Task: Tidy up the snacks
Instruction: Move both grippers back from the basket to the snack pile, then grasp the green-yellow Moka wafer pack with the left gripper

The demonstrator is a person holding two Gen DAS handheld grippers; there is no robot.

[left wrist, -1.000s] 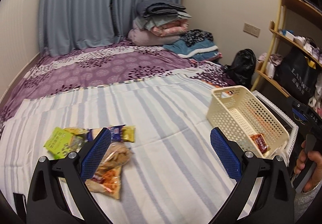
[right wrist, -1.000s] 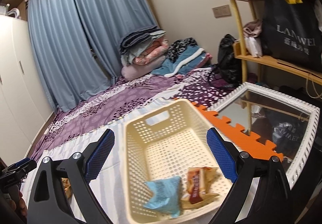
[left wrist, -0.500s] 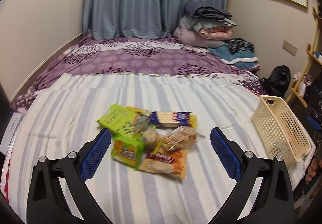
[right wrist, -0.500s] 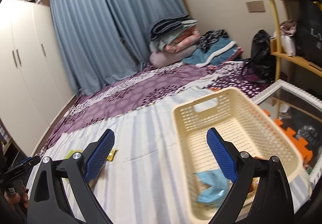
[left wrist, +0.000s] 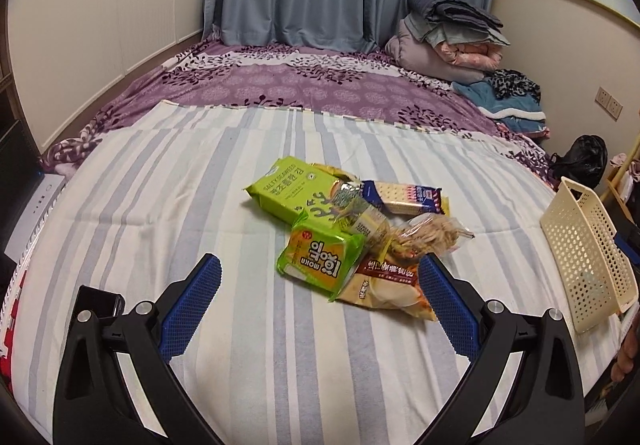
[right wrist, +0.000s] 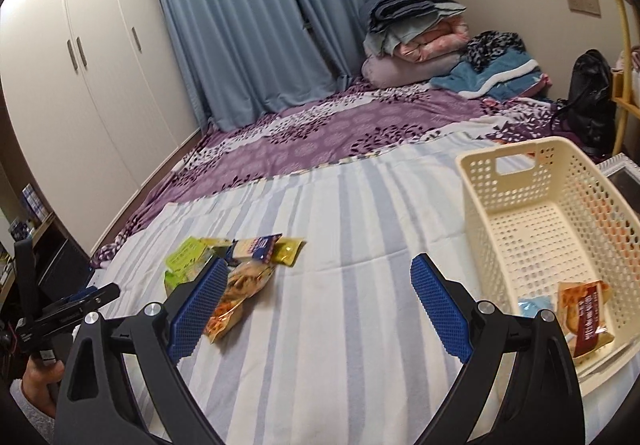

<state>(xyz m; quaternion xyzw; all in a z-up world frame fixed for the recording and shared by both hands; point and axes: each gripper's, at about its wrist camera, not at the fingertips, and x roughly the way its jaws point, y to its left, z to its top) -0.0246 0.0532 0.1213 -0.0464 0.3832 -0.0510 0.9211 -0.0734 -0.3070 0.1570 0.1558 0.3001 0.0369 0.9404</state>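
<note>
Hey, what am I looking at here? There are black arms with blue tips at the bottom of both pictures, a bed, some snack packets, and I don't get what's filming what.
These are two handheld grippers, one in each of a person's hands, each with a camera looking along its blue-padded fingers. One picture comes from the left gripper, the other from the right gripper. Both are open and hold nothing. On the striped bedsheet lies a pile of snack packets. The cream basket beside it already holds an orange packet and a light blue packet.

The snack packs point(left wrist: 320, 263) are glossy, crinkled plastic film. The basket point(right wrist: 532, 221) is matt perforated plastic. The sheet point(left wrist: 160, 205) is soft striped cloth.
</note>
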